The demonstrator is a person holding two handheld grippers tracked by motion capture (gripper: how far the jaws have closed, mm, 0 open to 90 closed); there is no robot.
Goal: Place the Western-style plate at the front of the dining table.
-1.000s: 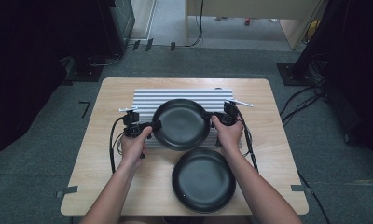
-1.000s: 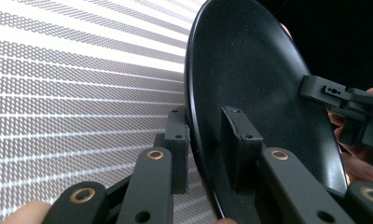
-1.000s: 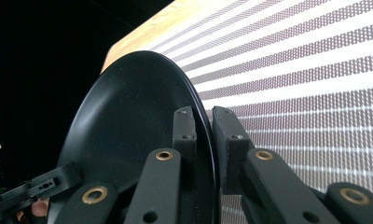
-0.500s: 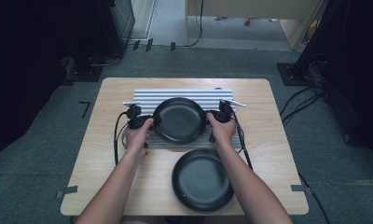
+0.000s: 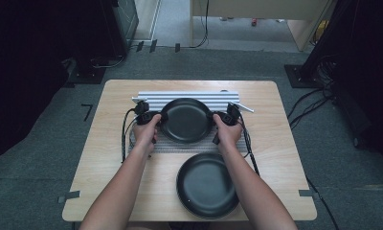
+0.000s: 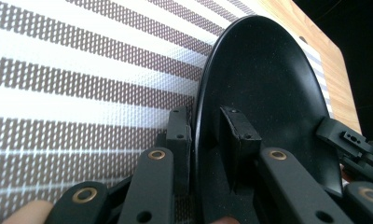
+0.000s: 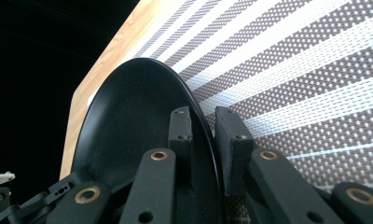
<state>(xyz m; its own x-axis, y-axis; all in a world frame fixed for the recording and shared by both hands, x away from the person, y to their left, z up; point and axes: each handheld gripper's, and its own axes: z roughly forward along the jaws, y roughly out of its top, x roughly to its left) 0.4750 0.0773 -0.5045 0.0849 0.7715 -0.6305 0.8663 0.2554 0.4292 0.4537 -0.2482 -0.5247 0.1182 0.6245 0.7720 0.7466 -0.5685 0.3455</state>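
Both hand-held grippers, left point(image 5: 157, 118) and right point(image 5: 217, 119), clamp opposite rims of the black plate point(image 5: 185, 120); rigid, smooth, likely slippery, so rim holds suit it.

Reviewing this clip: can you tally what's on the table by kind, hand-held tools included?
Black plates: 2, one clamped at its rim by both tools, one lying near the table's front edge
Striped placemat: 1
Hand-held tools: 2, left tool and right tool
Total: 5
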